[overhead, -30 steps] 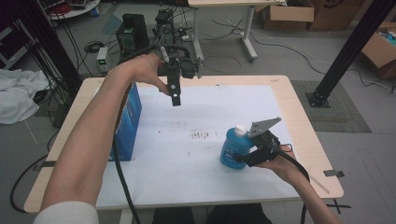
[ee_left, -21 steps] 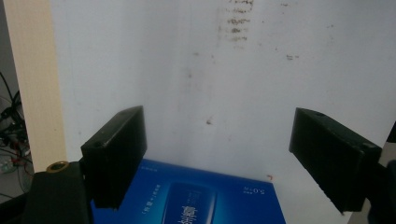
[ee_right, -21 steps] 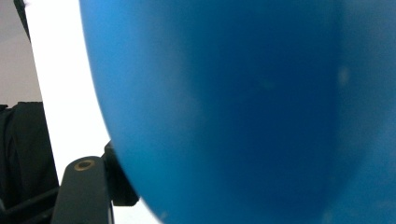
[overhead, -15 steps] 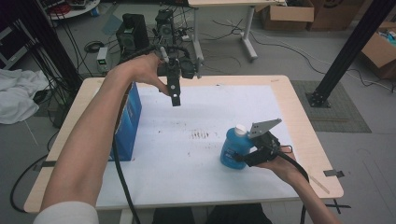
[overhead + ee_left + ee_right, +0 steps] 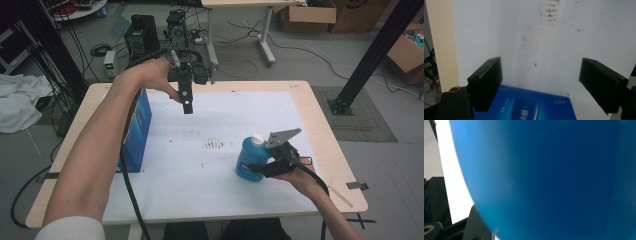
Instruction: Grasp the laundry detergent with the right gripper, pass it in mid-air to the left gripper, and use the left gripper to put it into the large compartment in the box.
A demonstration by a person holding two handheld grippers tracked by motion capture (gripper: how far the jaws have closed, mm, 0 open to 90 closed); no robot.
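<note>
A blue bottle [image 5: 250, 161] with a white cap stands upright on the white sheet [image 5: 225, 120] at the right front of the table. My right gripper [image 5: 266, 167] reaches it from the right at mid-height. Its jaws have just been closing and now hold the bottle between them. In the right gripper view the bottle [image 5: 554, 177] is very close and blurred, with one jaw against its lower left edge. My left gripper [image 5: 187, 107] hangs high over the back of the table, pointing down. Its jaws stand open [image 5: 541, 75] with nothing between them.
A blue box [image 5: 137, 131] stands upright at the left edge of the sheet; its top [image 5: 524, 106] shows below the left gripper. Dark smudges [image 5: 215, 145] mark the middle of the sheet. The wooden table rim [image 5: 325, 130] frames it. Cables and equipment lie behind the table.
</note>
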